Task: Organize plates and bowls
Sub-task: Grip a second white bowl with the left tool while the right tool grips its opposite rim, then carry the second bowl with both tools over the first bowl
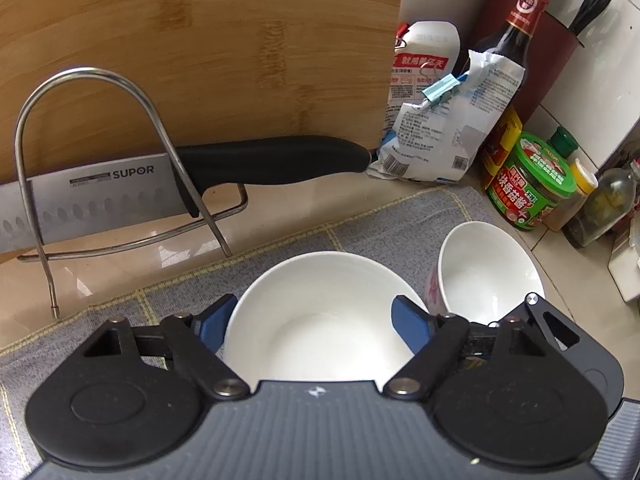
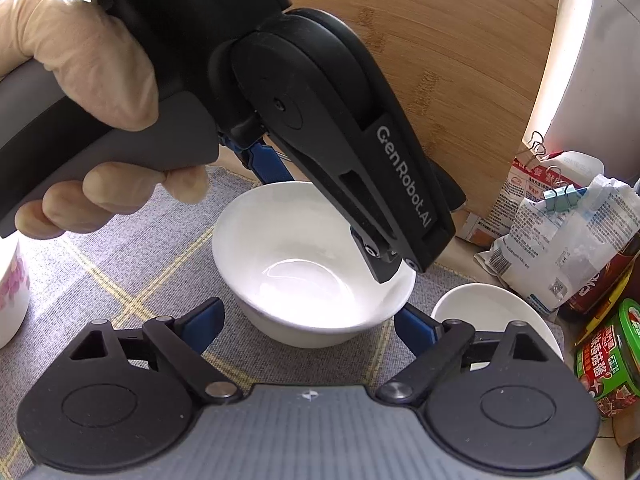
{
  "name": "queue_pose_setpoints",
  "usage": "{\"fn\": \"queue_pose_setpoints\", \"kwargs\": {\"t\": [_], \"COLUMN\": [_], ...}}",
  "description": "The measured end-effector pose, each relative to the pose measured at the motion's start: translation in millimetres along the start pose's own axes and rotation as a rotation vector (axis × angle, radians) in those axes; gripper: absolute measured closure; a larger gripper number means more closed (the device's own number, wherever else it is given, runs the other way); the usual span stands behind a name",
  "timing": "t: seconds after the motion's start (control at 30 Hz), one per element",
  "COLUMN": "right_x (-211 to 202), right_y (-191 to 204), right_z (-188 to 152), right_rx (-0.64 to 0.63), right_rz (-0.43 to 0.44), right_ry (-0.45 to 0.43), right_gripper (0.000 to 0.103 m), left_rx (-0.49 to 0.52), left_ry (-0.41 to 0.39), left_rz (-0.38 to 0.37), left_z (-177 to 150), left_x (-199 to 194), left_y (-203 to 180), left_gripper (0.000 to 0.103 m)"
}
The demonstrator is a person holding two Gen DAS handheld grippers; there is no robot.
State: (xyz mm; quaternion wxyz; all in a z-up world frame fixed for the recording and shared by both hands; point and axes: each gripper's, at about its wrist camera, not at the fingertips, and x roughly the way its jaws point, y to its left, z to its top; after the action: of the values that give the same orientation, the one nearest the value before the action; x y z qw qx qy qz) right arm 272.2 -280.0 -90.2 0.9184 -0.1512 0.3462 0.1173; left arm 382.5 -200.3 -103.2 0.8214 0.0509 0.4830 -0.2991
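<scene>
A plain white bowl (image 1: 320, 332) stands upright on a grey mat (image 1: 120, 320). My left gripper (image 1: 316, 308) is open and straddles it, one blue pad by each side of the rim, without clearly pressing. In the right wrist view the same bowl (image 2: 304, 272) lies just ahead of my right gripper (image 2: 309, 312), which is open with a pad near each lower side of the bowl. The left gripper (image 2: 320, 224) reaches down over the bowl from above, held by a gloved hand (image 2: 80, 60). A second white bowl (image 1: 488, 272) with pink flowers outside sits tilted to the right.
A cleaver (image 1: 100, 200) rests in a wire rack (image 1: 24, 140) against a wooden board (image 1: 200, 40). Clipped bags (image 1: 436, 120), a sauce bottle (image 1: 516, 40) and a green-lidded jar (image 1: 528, 188) crowd the right corner. A flowered white vessel (image 2: 12, 288) sits at the left edge.
</scene>
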Motion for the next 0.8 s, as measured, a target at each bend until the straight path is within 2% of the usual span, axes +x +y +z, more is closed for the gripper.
{"fn": "queue_pose_setpoints", "kwargs": {"t": [0.27, 0.57, 0.8], "right_x": [1.9, 2.3, 2.3], "right_y": [-3.0, -2.3, -4.8], "right_z": [1.5, 2.5, 3.3], "right_rx": [0.007, 0.014, 0.018], "right_rz": [0.004, -0.002, 0.005], "right_ry": [-0.004, -0.007, -0.008], "right_gripper": [0.009, 0.009, 0.010], "left_rx": [0.011, 0.017, 0.021], "left_ry": [0.029, 0.049, 0.046], "left_rz": [0.006, 0.027, 0.014], "left_z": [-0.7, -5.0, -3.8], "left_x": [-1.0, -2.2, -2.1], "left_y": [1.2, 7.1, 5.6], "left_gripper": [0.022, 0.033, 0.034]}}
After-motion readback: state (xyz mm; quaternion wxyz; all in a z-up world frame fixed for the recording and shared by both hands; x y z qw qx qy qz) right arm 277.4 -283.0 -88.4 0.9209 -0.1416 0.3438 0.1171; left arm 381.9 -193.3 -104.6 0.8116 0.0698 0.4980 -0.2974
